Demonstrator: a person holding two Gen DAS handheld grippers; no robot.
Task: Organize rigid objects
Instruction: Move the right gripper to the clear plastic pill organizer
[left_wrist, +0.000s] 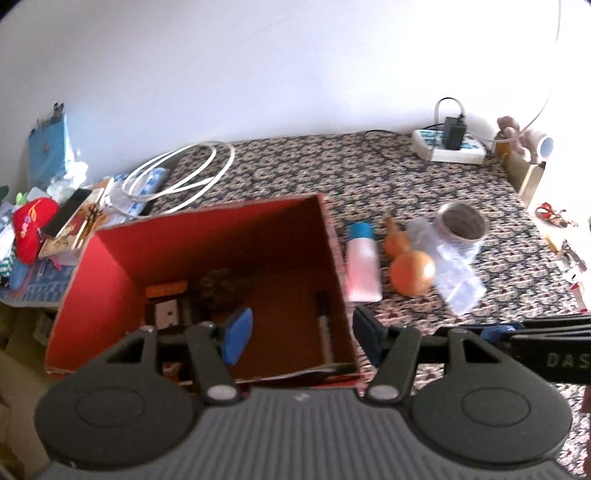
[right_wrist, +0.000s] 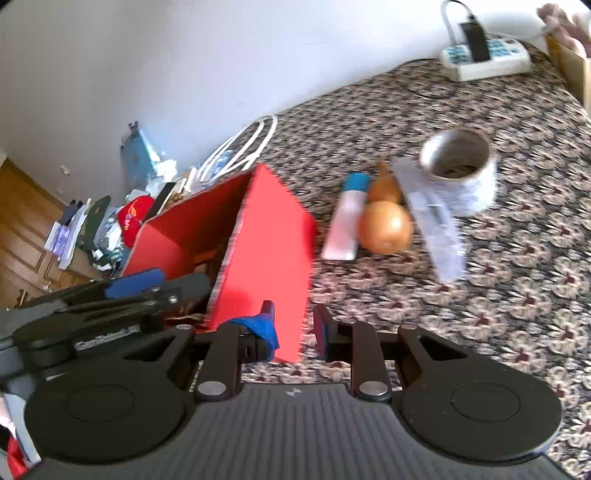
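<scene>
Red cardboard box (left_wrist: 207, 258), open-topped with matte red inner walls, sat on the floral-patterned woven cloth (left_wrist: 424, 184) and held a marker pen (left_wrist: 324, 325), a dark lump and some small cards, too blurred to name. Just right of the box lay a slim pink bottle with a blue cap (left_wrist: 362, 266), touching or nearly touching a smooth orange gourd-shaped toy (left_wrist: 410, 266), then a clear plastic rectangular case (left_wrist: 450, 269) leaning by a shiny metal cup (left_wrist: 461, 223) in clear wrap. Left gripper (left_wrist: 301, 334) hung over the box's near right corner, blue-padded fingers (left_wrist: 238, 334) spread wide, nothing between them. Right gripper (right_wrist: 293, 328) sat by the box's outer wall, jaws apart with a gap, gripping nothing; a loose blue rubbery pad hung off its left finger (right_wrist: 264, 328). White coiled cable (left_wrist: 181, 173) lay behind the box, a white power strip (left_wrist: 448, 147) at the far edge.
</scene>
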